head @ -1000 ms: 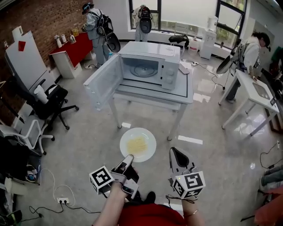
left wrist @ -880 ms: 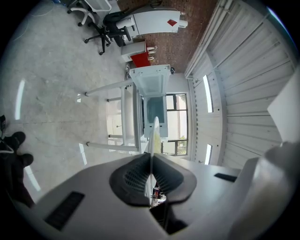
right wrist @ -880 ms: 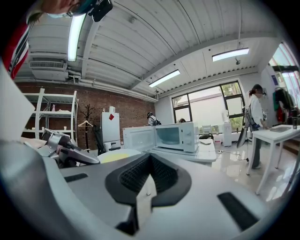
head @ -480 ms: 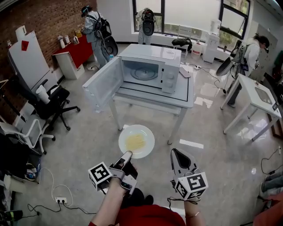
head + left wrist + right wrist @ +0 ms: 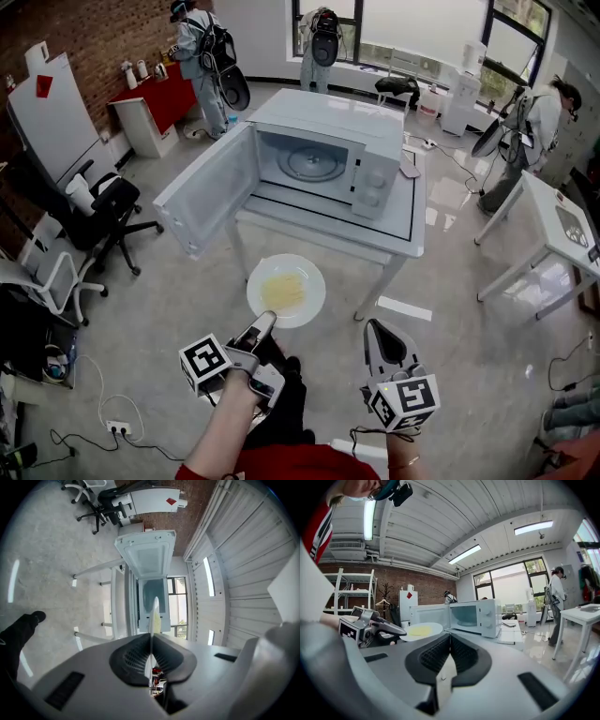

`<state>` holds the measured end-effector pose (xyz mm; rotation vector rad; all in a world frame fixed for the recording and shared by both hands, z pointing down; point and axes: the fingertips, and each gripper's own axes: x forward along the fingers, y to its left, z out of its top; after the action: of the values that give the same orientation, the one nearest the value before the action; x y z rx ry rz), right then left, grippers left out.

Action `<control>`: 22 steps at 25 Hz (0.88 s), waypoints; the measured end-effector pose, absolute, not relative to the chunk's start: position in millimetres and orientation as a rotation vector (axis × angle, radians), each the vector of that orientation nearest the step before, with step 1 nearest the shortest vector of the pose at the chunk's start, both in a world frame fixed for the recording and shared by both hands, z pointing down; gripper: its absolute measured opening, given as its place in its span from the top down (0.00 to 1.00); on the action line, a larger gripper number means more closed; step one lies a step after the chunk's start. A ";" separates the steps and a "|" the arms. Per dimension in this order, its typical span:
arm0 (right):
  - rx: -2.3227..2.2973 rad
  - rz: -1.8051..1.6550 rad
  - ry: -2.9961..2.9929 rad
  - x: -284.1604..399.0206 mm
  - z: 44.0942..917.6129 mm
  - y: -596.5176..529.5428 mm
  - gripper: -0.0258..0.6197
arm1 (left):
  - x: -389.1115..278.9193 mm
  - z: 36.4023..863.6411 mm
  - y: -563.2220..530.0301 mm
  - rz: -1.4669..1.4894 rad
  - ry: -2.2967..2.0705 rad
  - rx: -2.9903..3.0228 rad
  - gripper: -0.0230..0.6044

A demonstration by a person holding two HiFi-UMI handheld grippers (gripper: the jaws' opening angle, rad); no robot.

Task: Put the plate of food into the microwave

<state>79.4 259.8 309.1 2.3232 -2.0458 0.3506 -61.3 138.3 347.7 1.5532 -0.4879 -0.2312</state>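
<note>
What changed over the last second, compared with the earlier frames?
The left gripper carried the plate of food forward, closer to the microwave. Unchanged: plate rim clamped in its fingers, right gripper shut and empty, microwave door open.

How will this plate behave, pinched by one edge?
The plate looks rigid, so it probably won't sag. The left gripper clamps only its near rim, so it may droop or slip if jolted. The flat yellow food could slide if it tilts.

Brick wall (image 5: 89,33), glossy grey floor (image 5: 164,305), windows (image 5: 412,23)
</note>
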 end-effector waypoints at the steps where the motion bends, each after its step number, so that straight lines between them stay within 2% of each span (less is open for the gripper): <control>1: 2.323 0.347 -2.040 85.6 309.5 246.3 0.94 | -53.3 348.0 125.6 -0.241 -0.477 1.545 0.93; 12: 2.236 0.385 -2.065 134.8 302.5 86.8 0.94 | 31.0 348.7 -24.2 -0.175 -0.494 1.562 0.93; 22: 2.181 0.430 -2.070 168.8 318.4 17.5 0.94 | 75.9 357.6 -88.1 -0.216 -0.525 1.550 0.93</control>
<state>168.8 17.5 318.4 2.1813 -2.0698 0.4300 75.9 -88.1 357.6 1.5495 -0.5246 -0.2158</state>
